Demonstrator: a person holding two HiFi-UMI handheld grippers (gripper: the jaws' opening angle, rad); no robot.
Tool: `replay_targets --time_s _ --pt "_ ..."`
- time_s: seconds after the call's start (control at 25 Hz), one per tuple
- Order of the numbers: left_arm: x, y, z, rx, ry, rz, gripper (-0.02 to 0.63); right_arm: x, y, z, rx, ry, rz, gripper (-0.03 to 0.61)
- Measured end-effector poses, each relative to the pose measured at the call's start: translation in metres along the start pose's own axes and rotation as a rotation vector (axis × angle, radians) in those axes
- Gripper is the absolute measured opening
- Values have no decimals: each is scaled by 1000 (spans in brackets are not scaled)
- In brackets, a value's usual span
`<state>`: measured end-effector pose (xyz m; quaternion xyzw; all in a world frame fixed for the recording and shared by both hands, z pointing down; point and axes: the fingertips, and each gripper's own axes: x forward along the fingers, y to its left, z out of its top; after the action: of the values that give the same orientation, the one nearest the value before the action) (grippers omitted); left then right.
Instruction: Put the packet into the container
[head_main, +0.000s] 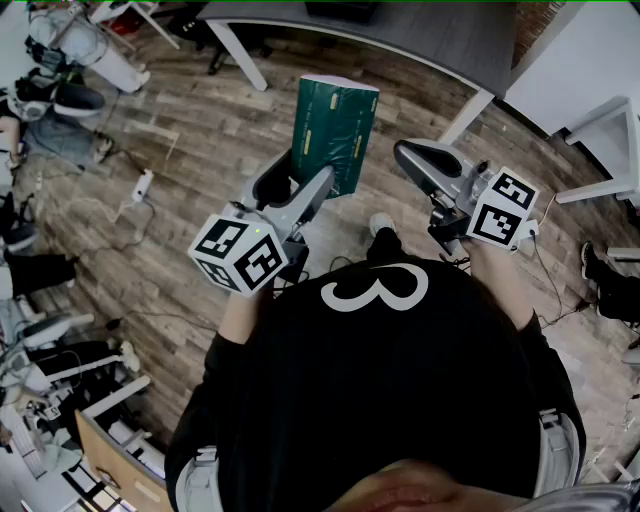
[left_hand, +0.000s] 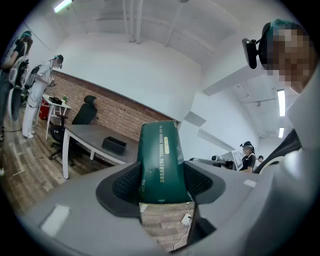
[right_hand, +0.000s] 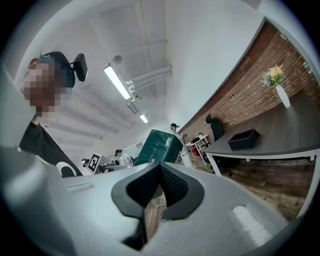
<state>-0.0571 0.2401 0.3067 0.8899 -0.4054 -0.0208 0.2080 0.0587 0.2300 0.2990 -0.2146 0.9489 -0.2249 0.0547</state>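
A dark green packet with a white top edge stands upright above the wooden floor, with my left gripper shut on its lower end. In the left gripper view the packet fills the gap between the two black pads of that gripper. My right gripper hangs to the right of the packet, shut with nothing in it. In its own view the right gripper has its pads touching, and the packet shows beyond them. A black open container sits on a grey table, apart from both grippers.
The grey table with white legs stands ahead of me. Cables and a power strip lie on the floor at the left. An office chair is behind the table, and a vase of flowers stands on it. People stand in the background.
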Motion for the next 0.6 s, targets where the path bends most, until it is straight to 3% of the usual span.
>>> replay_targets --time_s 0.6 --pt "-7 -6 7 33 -21 -20 284 2 9 1 -20 1 -5 1"
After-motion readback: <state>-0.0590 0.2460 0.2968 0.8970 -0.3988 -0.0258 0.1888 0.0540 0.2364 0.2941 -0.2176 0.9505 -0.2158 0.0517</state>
